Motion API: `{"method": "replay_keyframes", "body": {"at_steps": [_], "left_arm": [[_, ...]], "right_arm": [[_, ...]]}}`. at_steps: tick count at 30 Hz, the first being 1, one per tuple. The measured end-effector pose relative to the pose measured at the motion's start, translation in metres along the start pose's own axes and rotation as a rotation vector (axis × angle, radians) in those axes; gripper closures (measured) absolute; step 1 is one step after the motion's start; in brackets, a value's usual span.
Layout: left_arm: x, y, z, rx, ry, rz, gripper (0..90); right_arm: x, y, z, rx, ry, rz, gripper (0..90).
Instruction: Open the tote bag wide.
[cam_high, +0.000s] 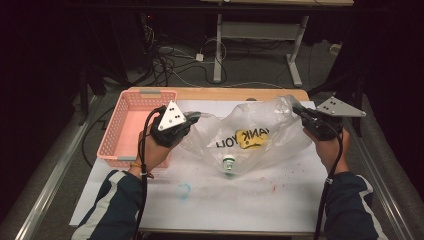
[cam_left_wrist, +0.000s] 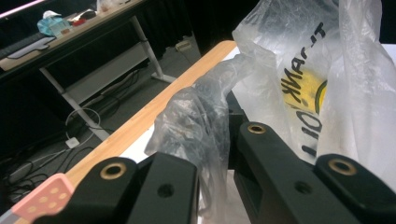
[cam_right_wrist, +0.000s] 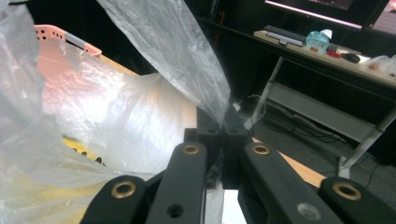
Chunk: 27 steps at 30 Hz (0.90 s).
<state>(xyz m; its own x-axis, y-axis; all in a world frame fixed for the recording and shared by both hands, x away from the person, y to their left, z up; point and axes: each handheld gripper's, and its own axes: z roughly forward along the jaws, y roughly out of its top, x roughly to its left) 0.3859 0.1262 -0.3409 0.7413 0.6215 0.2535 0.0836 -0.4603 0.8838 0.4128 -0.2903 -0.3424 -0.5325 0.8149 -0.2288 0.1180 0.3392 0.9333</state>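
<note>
Plastic bag (cam_high: 250, 135), clear with a yellow smiley print, hangs stretched above the white table sheet (cam_high: 225, 195) between both grippers. Beside it sits a pink basket (cam_high: 131, 125). The left gripper (cam_high: 192, 119) pinches one bag edge; the right gripper (cam_high: 299, 111) clamps the other. A small bottle (cam_high: 229, 163) lies inside.

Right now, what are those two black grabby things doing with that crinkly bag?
A person holds a clear plastic bag stretched between two tools above the table. The left hand-held gripper is pinched shut on one bunched handle of the bag, and the right hand-held gripper is pinched shut on the opposite edge. The bag has a yellow smiley print, and a small bottle with a green neck shows at its bottom. A pink basket sits just left of the bag.
</note>
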Motion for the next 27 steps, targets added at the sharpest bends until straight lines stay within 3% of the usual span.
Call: {"method": "replay_keyframes", "body": {"at_steps": [27], "left_arm": [[0.017,0.007,0.024,0.003,0.012,-0.023,87.1]], "right_arm": [[-0.005,0.000,0.016,0.028,-0.050,-0.007,90.0]]}}
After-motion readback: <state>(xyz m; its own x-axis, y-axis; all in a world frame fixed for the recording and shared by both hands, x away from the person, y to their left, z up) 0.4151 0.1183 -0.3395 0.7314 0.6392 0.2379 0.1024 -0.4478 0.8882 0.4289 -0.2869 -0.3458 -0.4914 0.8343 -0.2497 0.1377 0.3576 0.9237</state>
